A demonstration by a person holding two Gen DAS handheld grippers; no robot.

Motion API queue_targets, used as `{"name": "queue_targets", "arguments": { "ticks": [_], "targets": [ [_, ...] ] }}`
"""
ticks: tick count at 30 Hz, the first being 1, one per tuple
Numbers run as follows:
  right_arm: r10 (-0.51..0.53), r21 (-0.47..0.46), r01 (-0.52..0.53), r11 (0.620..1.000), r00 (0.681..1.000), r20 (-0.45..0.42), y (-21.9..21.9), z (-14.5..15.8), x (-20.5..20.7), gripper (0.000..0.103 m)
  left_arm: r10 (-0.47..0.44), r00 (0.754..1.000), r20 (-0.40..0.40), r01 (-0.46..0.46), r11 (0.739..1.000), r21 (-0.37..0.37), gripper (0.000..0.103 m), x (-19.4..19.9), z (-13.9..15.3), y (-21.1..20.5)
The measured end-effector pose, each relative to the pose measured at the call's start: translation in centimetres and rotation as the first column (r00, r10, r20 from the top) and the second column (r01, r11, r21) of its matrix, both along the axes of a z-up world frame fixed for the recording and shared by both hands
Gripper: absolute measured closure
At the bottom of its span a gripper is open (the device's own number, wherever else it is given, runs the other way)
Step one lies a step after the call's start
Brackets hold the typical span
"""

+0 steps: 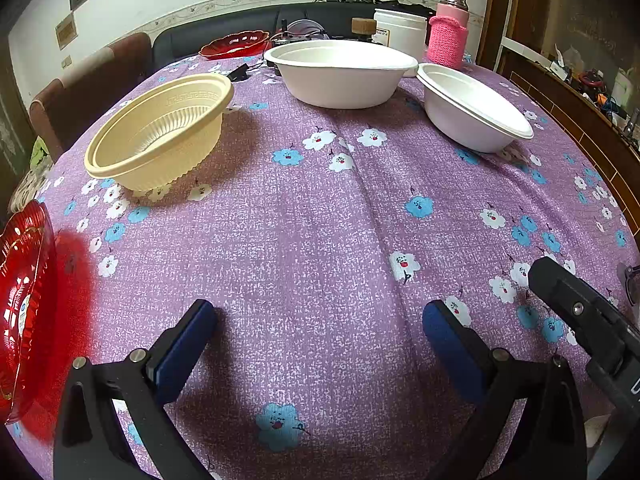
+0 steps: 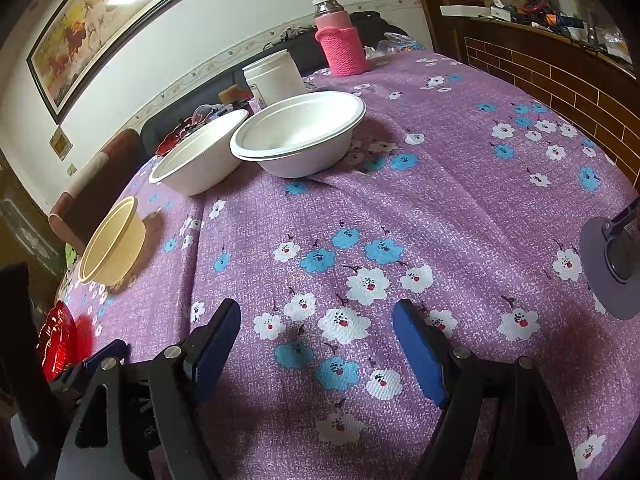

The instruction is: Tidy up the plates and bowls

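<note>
Across the tabletop (image 1: 320, 216) nothing is gathered yet, so I judge I am at the very start: both hands hang over bare purple cloth, choosing a first piece. My left gripper (image 1: 320, 316) stands wide open with nothing between its blue pads, and my right gripper (image 2: 316, 320) is likewise spread and empty.

Counting the bowls, I get three. One ribbed cream plastic bowl (image 1: 160, 132) sits tilted at the left. Two white paper bowls stand farther back, the larger white bowl (image 1: 340, 74) in the middle and the smaller white bowl (image 1: 474, 112) just beside it to the right, rims close, though I cannot tell whether they touch.

Red plates come to two: a near red plate (image 1: 24, 304) at the left edge, right by my left gripper, and a far red plate (image 1: 236, 45) behind the bowls.

Next, I think, the right gripper should reach forward for the smaller white bowl's rim, pinching it edge-on so it can nest into the larger one.
</note>
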State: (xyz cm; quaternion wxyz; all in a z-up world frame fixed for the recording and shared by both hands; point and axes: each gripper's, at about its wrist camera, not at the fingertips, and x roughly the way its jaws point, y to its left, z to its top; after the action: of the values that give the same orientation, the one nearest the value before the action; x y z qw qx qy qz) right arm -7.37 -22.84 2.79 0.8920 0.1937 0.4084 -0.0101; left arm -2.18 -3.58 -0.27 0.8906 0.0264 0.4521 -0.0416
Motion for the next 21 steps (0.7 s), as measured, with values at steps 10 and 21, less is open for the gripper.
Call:
{"name": "queue_targets", "arguments": {
  "ticks": [10, 21],
  "targets": [
    [0.004, 0.008, -0.004, 1.000, 1.000, 0.000, -0.01, 0.06, 0.01, 0.020, 0.000, 1.000, 0.000, 0.000, 1.000, 0.000, 0.000, 0.01, 0.00, -0.01],
    [0.002, 0.038, -0.002, 0.999, 1.000, 0.007, -0.22, 0.08, -0.04, 0.018, 0.000, 1.000, -0.001, 0.000, 1.000, 0.000, 0.000, 0.01, 0.01, -0.02]
  ]
}}
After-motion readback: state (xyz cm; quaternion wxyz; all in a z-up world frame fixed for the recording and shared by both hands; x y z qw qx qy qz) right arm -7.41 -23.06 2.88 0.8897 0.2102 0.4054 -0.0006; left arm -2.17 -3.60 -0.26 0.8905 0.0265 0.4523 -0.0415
